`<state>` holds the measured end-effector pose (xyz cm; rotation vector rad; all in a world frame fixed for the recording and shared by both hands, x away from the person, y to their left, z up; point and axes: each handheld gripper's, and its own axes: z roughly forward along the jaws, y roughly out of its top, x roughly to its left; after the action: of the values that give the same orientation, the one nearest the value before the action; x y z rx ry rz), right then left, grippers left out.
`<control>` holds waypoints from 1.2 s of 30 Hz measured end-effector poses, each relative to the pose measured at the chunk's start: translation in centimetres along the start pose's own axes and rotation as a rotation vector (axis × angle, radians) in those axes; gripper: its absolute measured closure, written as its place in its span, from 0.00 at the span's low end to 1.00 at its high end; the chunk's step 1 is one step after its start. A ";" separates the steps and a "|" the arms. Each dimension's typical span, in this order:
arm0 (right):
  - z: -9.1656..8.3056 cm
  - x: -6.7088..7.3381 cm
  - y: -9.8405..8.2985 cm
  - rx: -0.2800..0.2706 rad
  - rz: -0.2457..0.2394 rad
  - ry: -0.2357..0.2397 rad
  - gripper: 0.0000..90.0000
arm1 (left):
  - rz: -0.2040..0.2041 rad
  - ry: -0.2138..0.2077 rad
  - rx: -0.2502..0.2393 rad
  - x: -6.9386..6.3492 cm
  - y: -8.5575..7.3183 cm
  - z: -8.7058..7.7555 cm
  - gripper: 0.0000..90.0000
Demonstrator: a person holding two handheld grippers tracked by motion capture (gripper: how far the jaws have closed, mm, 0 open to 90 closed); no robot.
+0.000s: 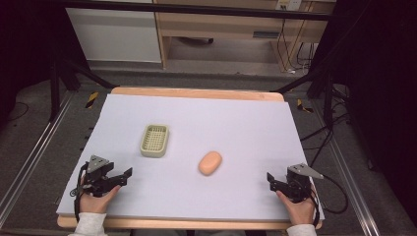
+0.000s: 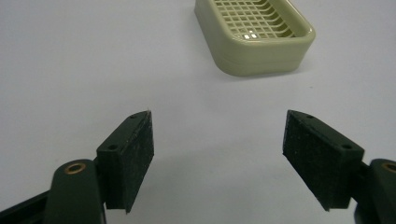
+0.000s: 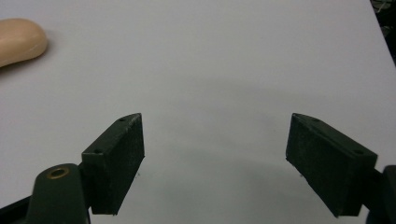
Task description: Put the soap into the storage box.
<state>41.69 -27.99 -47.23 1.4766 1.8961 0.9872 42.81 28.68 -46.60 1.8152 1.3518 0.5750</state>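
A pale green soap dish (image 1: 155, 140) with a slotted grid floor lies left of the table's middle; in the left gripper view the soap dish (image 2: 254, 39) is ahead and to the right of the jaws. An orange oval soap bar (image 1: 210, 162) rests on the white sheet to the dish's right, and the soap bar (image 3: 18, 39) sits at the far left edge of the right gripper view. My left gripper (image 1: 123, 177) is open near the front left corner, nothing between its jaws. My right gripper (image 1: 273, 181) is open near the front right, also empty.
A white sheet (image 1: 236, 123) covers the wooden table (image 1: 196, 92). Black frame legs and cables stand on the floor at both sides. A wooden desk and a white panel stand beyond the far edge.
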 end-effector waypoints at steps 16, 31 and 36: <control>0.1 0.9 -0.4 0.012 -0.021 0.026 0.24 | 0.052 -0.046 -0.002 -2.0 0.3 0.0 0.29; -0.1 0.9 -0.4 0.000 -0.015 0.023 0.24 | 0.096 -0.078 -0.001 -3.3 0.7 0.3 0.24; -0.1 0.9 -0.4 -0.002 -0.017 0.026 0.24 | 0.109 -0.086 0.000 -3.7 0.9 0.4 0.22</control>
<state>41.15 -27.16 -47.47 1.4509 1.9222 1.0047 42.40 24.93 -45.72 1.9007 1.2017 0.5475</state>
